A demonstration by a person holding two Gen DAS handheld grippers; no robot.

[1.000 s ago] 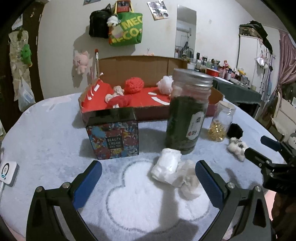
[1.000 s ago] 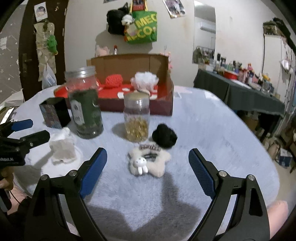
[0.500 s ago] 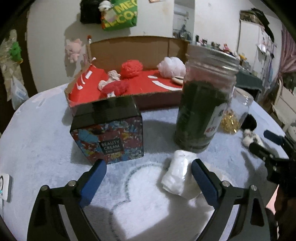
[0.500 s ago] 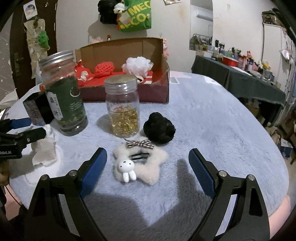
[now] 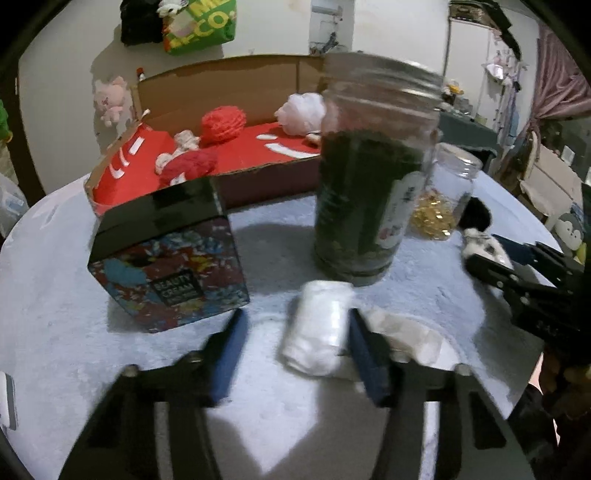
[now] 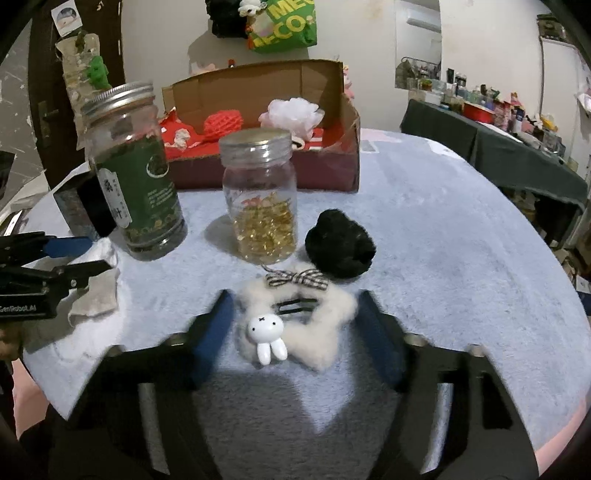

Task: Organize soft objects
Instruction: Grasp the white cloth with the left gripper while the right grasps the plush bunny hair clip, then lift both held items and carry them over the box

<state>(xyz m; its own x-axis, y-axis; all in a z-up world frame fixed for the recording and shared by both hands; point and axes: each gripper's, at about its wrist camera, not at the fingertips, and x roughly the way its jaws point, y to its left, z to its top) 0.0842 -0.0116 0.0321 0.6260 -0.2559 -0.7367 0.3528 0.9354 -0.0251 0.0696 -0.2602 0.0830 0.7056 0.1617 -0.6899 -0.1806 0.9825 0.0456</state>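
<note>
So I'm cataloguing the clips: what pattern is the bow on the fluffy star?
Black-and-white check; the bow shows best in the right wrist view.

The black tin (image 5: 168, 258) with the confetti-patterned side carries a dark label reading "BEAUTY CREAM", with a smaller line below too blurred to read. The green bag (image 6: 284, 26) on the wall shows white letters, "ME" above "ECO:" (cut off by the frame's edge). The left gripper (image 6: 79, 258), seen from the right wrist, bears white print that looks like "GenRobot.AI". The green jar (image 6: 135, 173) has a white label with what seem to be Chinese characters, and fine print beside it, none legible.
</note>
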